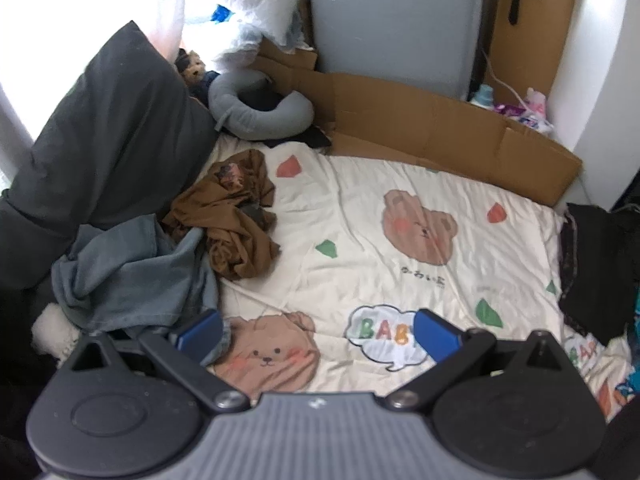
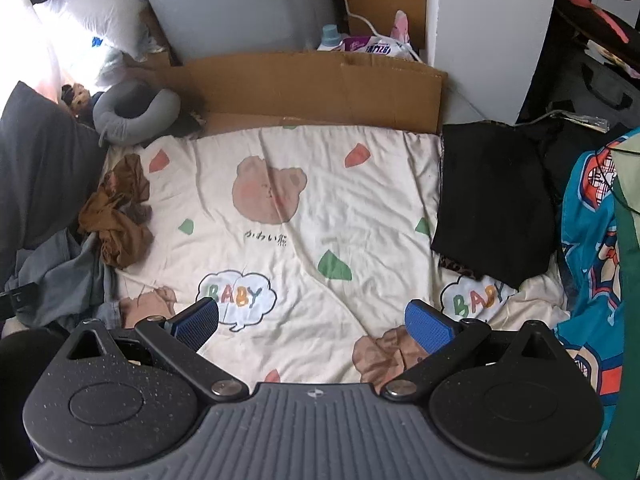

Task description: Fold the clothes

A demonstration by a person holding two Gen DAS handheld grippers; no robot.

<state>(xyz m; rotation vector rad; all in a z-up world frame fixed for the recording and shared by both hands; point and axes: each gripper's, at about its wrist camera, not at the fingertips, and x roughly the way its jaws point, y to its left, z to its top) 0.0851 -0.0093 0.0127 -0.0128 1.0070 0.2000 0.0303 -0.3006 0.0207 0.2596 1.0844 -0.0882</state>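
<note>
A crumpled brown garment [image 1: 234, 216] lies at the left of the cream bear-print quilt [image 1: 380, 264], next to a rumpled grey-blue garment [image 1: 128, 276]. Both also show in the right wrist view, the brown garment [image 2: 118, 216] and the grey-blue one [image 2: 60, 276]. A folded black garment [image 2: 492, 196] lies on the quilt's right edge; it shows at the right of the left wrist view [image 1: 596, 264]. My left gripper [image 1: 318, 334] is open and empty above the quilt's near edge, its left finger beside the grey-blue garment. My right gripper [image 2: 312, 322] is open and empty above the quilt [image 2: 304, 184].
A dark grey pillow [image 1: 108, 152] stands at the left. A grey neck pillow [image 1: 256, 112] and a flattened cardboard box [image 1: 440, 132] lie behind the quilt. A grey cabinet [image 1: 396, 20] stands at the back. Blue patterned fabric [image 2: 592, 248] hangs at the right.
</note>
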